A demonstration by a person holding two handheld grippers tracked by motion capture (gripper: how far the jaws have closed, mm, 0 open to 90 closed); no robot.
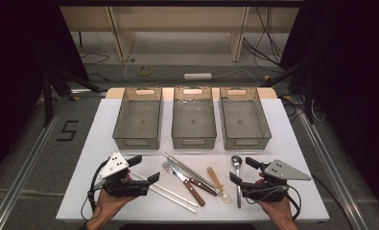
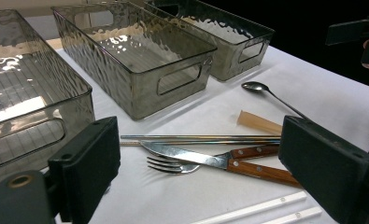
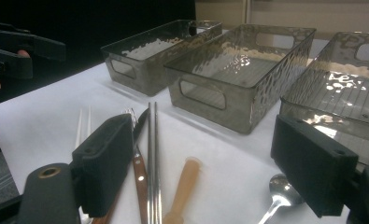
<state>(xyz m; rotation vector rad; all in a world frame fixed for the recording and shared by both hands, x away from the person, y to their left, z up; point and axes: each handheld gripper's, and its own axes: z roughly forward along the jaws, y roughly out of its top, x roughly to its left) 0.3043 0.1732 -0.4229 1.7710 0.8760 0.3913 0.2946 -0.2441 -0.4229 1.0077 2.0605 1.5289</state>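
So far nothing is sorted: the knife (image 1: 193, 184), fork (image 1: 171, 170), spoon (image 1: 237, 167) and chopsticks (image 1: 187, 167) all lie on the bench (image 1: 283, 124) just before the middle bin (image 1: 193, 120), which stands empty like its neighbours. Both the left gripper (image 1: 145, 168) and right gripper (image 1: 242, 171) hover beside the cutlery, fingers spread and holding nothing.

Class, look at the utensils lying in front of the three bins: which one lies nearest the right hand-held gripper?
The metal spoon: it lies rightmost in the row, just beside the right hand-held gripper, while the knife and fork lie further left.
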